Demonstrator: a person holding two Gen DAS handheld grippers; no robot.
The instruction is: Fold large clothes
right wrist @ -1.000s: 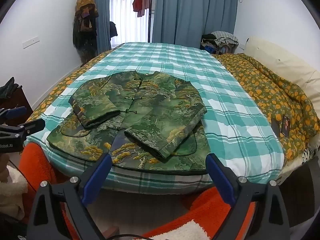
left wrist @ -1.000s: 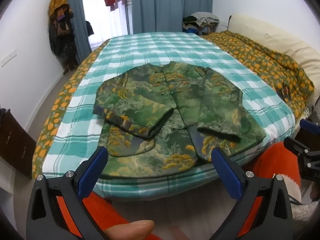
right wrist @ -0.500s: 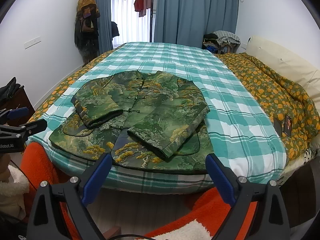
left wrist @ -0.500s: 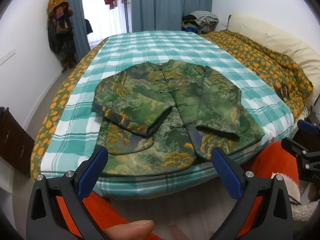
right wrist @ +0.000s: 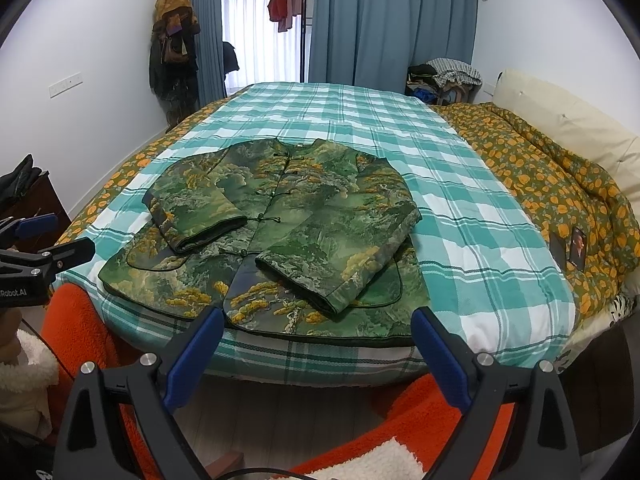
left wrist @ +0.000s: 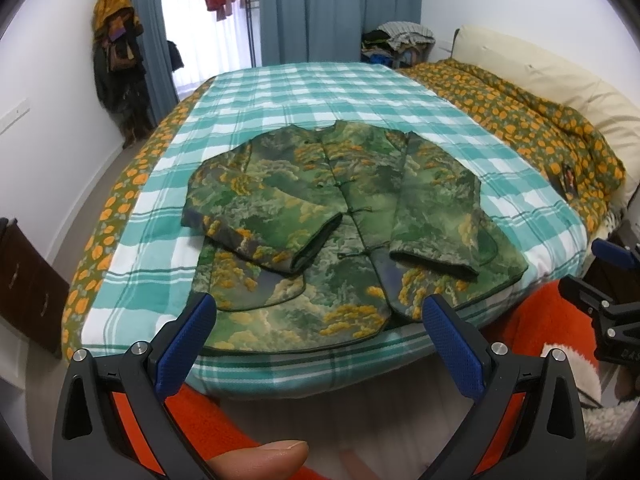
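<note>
Both tools edged nearer | left tool (left wrist: pixel 316 314) spread, empty | right tool (right wrist: pixel 317 330) spread, empty | jacket (left wrist: pixel 340 224) untouched

Green-and-gold landscape-print jacket (left wrist: pixel 344 224): woven cloth, slight satin sheen, dark piped edges. Teal-and-white checked bedspread (right wrist: pixel 472 220): matt cotton-like cloth, lightly puckered. Orange-flowered quilt (right wrist: pixel 560 184): matt, rumpled cloth. Left gripper (left wrist: pixel 318 320): matt black plastic body, blue fingers (left wrist: pixel 188 340) with rough dimpled pads, shiny metal screws. Right gripper (right wrist: pixel 318 332): same finish. Orange fleece garment (right wrist: pixel 80 332): fuzzy pile. Blue curtains (right wrist: pixel 392 20): matt cloth.
</note>
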